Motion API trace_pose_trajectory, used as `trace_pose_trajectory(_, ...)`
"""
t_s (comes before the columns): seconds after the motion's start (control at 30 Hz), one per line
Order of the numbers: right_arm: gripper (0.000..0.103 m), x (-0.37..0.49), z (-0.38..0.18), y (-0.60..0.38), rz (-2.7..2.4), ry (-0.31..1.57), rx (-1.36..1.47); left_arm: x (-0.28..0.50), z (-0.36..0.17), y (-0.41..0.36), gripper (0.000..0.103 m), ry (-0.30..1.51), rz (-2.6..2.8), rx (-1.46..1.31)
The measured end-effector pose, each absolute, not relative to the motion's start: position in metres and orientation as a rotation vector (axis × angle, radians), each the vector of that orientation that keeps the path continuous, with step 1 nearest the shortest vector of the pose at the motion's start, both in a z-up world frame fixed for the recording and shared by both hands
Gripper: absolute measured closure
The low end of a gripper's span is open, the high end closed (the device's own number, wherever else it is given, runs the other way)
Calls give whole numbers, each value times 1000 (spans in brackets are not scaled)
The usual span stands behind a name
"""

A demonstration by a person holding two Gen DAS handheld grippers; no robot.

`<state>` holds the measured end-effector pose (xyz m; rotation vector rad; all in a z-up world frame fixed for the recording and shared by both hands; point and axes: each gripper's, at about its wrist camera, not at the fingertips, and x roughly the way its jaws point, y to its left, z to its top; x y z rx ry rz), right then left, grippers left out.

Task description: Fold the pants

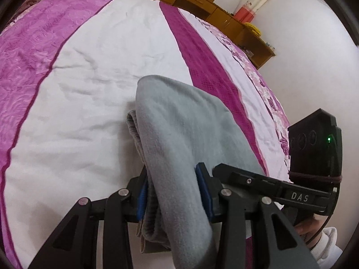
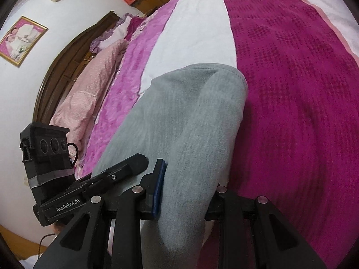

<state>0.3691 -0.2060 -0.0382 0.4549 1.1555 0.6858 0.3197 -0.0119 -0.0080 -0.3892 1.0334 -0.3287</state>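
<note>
Pants [image 1: 179, 134], grey, folded in layers, hang over the bedspread [image 1: 78, 112]. Left gripper [image 1: 175, 192] clamps one bunched edge. Right gripper [image 2: 186, 190] clamps the other.

"DAS" marks the right tool [image 1: 299, 198]; "GenRobot.AI" the left tool [image 2: 67, 206].

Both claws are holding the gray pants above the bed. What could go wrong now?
1. The left gripper pinches a thick bunch of the gray pants, several layers. An inner layer might slip out and spoil the fold.
2. The right gripper grips near one edge, so the pants could land crooked on the bedspread.
3. The cloth bulges, so creases may get folded in.
</note>
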Motion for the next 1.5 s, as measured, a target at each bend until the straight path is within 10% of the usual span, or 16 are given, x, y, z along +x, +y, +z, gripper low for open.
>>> trace_pose_trajectory(0.77,79,374,-79,-221,732,1171,541,327,-38,-12,49,1010,-385,-330)
trace_pose_trajectory(1.03,49,365,-55,-218,658,1153,399,322,-12,-13,33,954,-372,-248)
trace_pose_trajectory(1.23,49,350,-24,-235,556,1051,306,296,29,-20,34,811,-331,-176)
trace_pose_trajectory(1.37,50,326,-1,-234,595,970,273,264,39,-37,58,759,-337,-91)
trace_pose_trajectory(1.5,82,299,9,-217,672,942,148,250,22,-44,84,792,-339,-65)
